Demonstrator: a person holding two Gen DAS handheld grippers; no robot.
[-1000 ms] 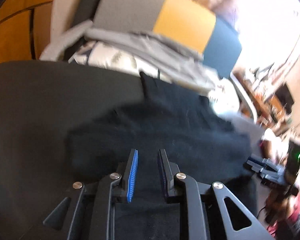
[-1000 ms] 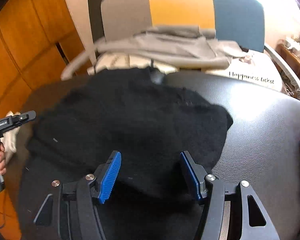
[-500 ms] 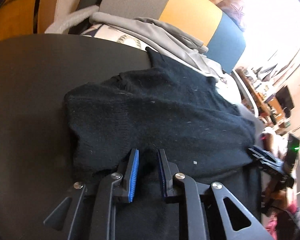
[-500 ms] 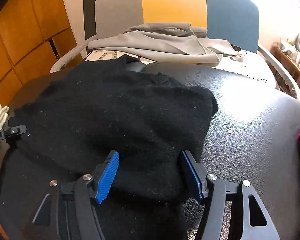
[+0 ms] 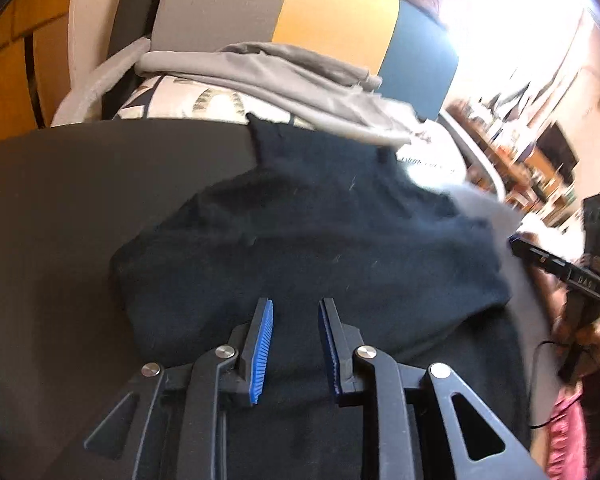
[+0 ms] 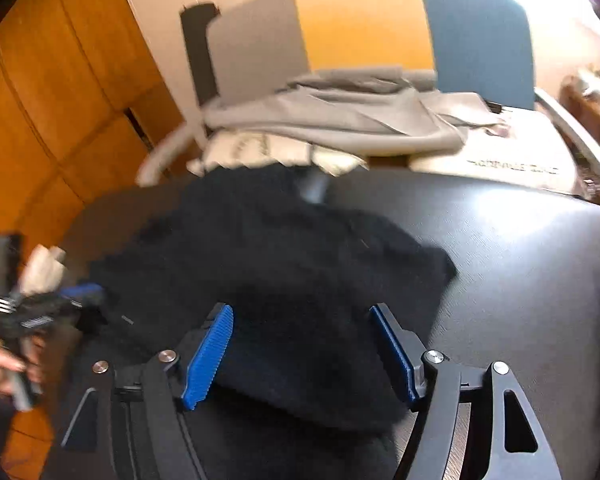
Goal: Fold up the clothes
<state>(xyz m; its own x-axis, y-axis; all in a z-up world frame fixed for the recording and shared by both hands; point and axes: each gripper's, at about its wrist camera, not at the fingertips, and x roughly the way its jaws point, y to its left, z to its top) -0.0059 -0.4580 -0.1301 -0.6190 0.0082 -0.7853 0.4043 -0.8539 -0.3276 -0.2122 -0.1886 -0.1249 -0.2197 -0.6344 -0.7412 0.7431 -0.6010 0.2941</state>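
A black knit sweater (image 5: pixel 320 240) lies folded on a black leather surface (image 5: pixel 80 180). My left gripper (image 5: pixel 296 302) hovers over the near left part of the sweater; its jaws are opening and the blue pads stand apart, with the cloth below them and not pinched. In the right wrist view the same sweater (image 6: pixel 280 260) fills the middle. My right gripper (image 6: pixel 300 308) is over its near edge; its jaws are opening wide and straddle the fold without pressing on it. The left gripper's blue tip (image 6: pixel 80 292) shows at the sweater's left edge, held by a hand (image 6: pixel 4 364).
A chair (image 6: pixel 360 20) with a grey, yellow and blue back stands behind the surface. A grey garment (image 6: pixel 360 120) and a white patterned cloth (image 5: pixel 204 100) lie on it. Orange wooden panels (image 6: pixel 40 120) are at the left. Cluttered shelves (image 5: pixel 532 160) are at the far right.
Both pairs of pads now stand wider apart than before, the left no longer close together. Both views have shifted slightly over the sweater, which lies much as it did.
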